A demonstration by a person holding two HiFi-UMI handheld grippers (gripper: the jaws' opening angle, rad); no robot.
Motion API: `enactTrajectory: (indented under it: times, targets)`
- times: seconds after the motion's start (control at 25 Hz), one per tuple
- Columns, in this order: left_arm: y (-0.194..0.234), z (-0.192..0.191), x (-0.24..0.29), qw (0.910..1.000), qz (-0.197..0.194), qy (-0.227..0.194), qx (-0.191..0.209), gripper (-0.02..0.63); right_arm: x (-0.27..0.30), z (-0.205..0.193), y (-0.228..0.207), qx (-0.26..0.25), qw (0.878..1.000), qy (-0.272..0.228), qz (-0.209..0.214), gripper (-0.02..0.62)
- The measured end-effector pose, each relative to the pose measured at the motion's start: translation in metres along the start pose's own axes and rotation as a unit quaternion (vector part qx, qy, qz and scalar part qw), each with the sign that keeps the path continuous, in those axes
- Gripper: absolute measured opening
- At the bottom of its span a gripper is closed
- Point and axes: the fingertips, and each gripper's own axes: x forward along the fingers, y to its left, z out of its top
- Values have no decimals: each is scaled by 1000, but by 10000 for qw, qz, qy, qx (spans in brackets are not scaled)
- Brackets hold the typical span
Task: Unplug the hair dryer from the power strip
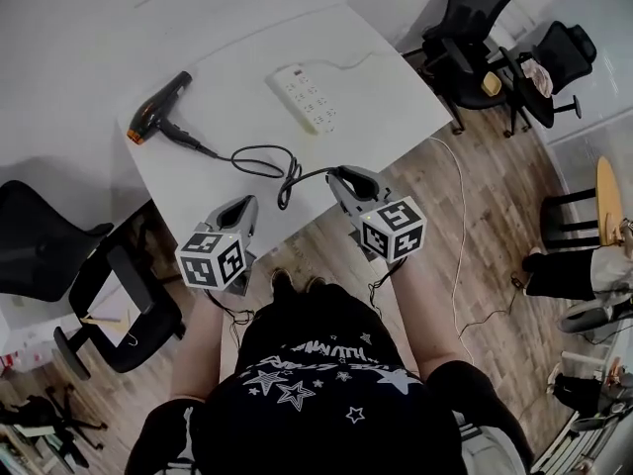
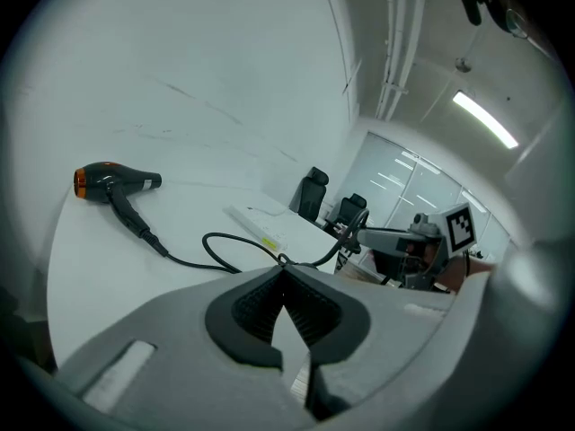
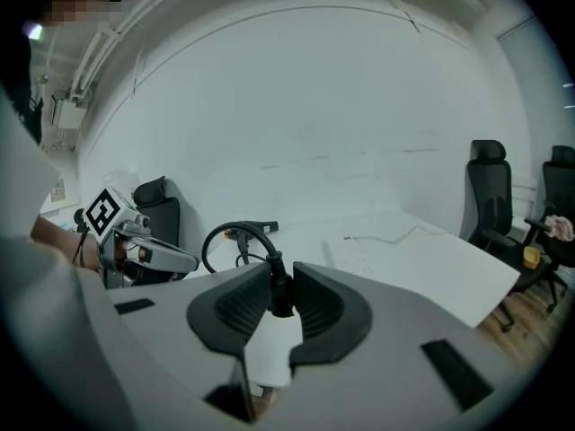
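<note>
A black hair dryer [image 1: 158,109] with an orange nozzle lies on the white table [image 1: 396,87] at the left. Its black cord [image 1: 262,161] loops across the table to the plug [image 3: 280,293]. My right gripper [image 1: 341,178] is shut on that plug, off the table's near edge and well clear of the white power strip [image 1: 307,97]. The left gripper [image 1: 242,206] hovers at the near edge, its jaws shut with nothing in them. The left gripper view shows the dryer [image 2: 112,180], the strip [image 2: 256,225] and the cord running to the right gripper [image 2: 359,236].
The strip's white lead [image 1: 346,64] runs off the table's far side. Black office chairs stand at the left [image 1: 40,245] and back right [image 1: 475,28]. A white cable [image 1: 460,236] trails over the wooden floor on the right.
</note>
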Motion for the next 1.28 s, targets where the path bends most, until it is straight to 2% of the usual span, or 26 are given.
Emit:
enactTrajectory:
  times: [0.24, 0.56, 0.84, 1.28]
  targets:
    - [-26, -12, -12, 9999, 119, -72, 20, 8, -29, -11, 14, 110, 9997, -165, 123, 81]
    - [-74, -58, -74, 9976, 573, -334, -201, 8, -89, -40, 53, 309, 9980, -294, 473, 81]
    - [-100, -94, -121, 9935, 888, -593, -399, 8, -126, -59, 86, 325, 9960, -325, 766, 81]
    - [-134, -133, -169, 9897, 1106, -774, -476, 8, -166, -87, 114, 282, 9952, -315, 887, 83]
